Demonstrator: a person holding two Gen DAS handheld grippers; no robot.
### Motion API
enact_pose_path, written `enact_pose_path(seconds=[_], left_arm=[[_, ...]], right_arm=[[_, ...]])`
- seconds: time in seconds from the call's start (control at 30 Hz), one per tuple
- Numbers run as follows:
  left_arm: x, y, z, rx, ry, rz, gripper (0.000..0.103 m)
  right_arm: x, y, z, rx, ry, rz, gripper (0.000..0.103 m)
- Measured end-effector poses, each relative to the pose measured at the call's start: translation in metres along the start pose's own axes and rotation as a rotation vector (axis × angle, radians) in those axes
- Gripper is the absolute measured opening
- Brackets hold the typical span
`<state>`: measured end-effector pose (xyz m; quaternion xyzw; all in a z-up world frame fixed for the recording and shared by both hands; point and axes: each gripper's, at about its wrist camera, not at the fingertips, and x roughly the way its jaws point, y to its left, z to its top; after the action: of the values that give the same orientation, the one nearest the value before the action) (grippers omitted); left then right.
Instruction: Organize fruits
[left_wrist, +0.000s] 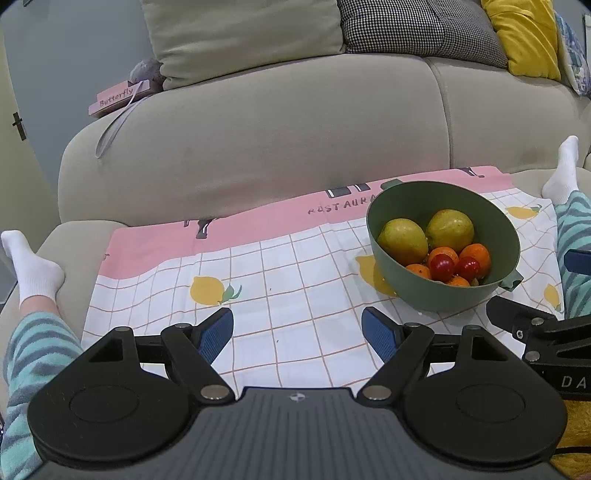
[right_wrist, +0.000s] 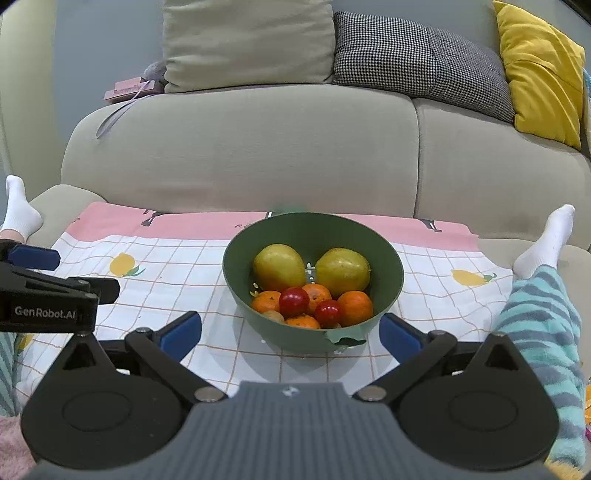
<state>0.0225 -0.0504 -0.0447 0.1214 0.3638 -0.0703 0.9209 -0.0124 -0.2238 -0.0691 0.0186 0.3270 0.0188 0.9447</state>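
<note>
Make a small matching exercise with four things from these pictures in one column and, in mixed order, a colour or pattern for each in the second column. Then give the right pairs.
Things:
1. bowl
2. two large fruits at the back of the bowl
3. two small round fruits lying on top of the oranges
4. right-hand cushion on the sofa

Colours:
A. red
B. bright yellow
C. dark green
D. yellow-green

Pairs: 1-C, 2-D, 3-A, 4-B
</note>
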Motion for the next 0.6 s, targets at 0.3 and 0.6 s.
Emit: enact_pose_path(seconds=[0.3,0.6], left_arm=[[-0.0015,0.0015,-0.0002,0.000,-0.002,0.000,0.093],[-0.0030,0.0025,0.0004,-0.001,-0.002,0.001,0.093]], right_arm=[[-0.0020,0.0017,0.0006,-0.011,0.005,0.014,0.099],[0.0007,-0.0017,0.0008,0.018,0.031,0.032,0.099]])
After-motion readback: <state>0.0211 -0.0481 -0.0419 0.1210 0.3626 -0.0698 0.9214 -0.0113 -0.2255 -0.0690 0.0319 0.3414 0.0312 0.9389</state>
